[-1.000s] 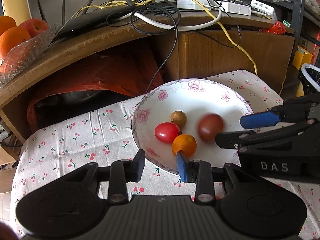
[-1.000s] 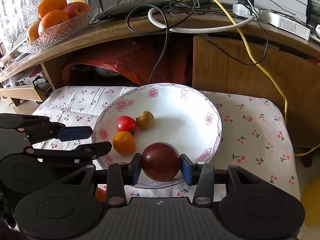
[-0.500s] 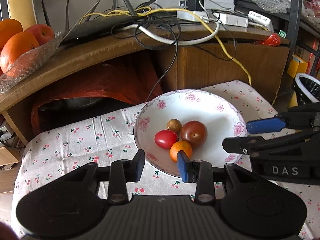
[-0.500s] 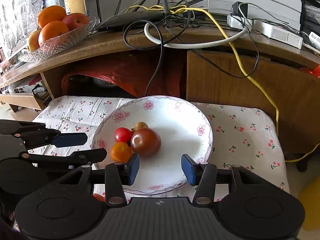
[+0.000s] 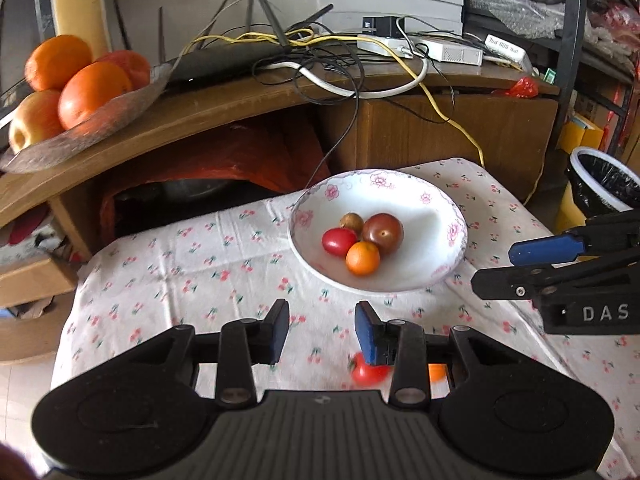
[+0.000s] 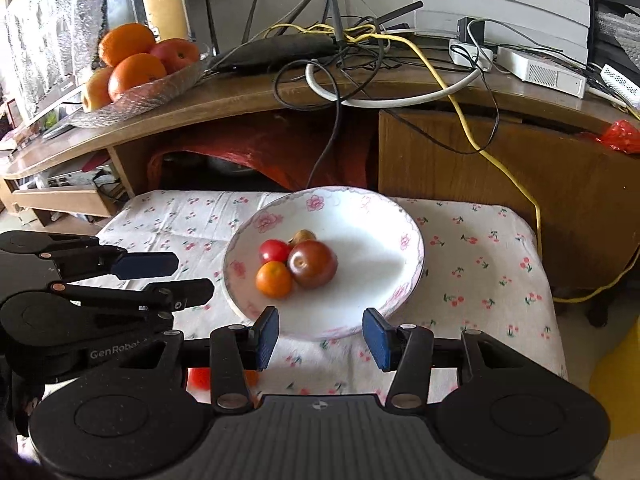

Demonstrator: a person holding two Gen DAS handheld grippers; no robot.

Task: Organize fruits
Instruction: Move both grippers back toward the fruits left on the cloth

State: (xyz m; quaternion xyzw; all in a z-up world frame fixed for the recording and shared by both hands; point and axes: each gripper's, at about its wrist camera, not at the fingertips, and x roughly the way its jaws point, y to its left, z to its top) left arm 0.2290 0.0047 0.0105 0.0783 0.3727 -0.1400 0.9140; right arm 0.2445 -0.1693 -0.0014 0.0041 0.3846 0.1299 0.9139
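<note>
A white floral bowl (image 5: 440, 208) (image 6: 384, 236) on the cherry-print cloth holds a dark red plum (image 5: 383, 231) (image 6: 312, 264), a red tomato (image 5: 339, 241) (image 6: 274, 251), a small orange (image 5: 362, 258) (image 6: 274, 279) and a brown fruit (image 5: 351, 222) (image 6: 303, 236). My left gripper (image 5: 322, 332) is open and empty, in front of the bowl. My right gripper (image 6: 320, 338) is open and empty at the bowl's near rim. A red tomato (image 5: 366, 372) and an orange fruit (image 5: 437, 372) lie on the cloth, partly hidden under my left gripper.
A wooden desk behind carries a glass dish of oranges and apples (image 5: 80, 80) (image 6: 136, 68), a router and tangled cables (image 6: 360, 52). A bin (image 5: 604, 184) stands at the right. The cloth-covered table (image 5: 180, 264) has edges at left and right.
My right gripper opened and let go of the dark plum, which rolled to rest against the other fruits in the bowl. Both grippers pulled back from the bowl.
</note>
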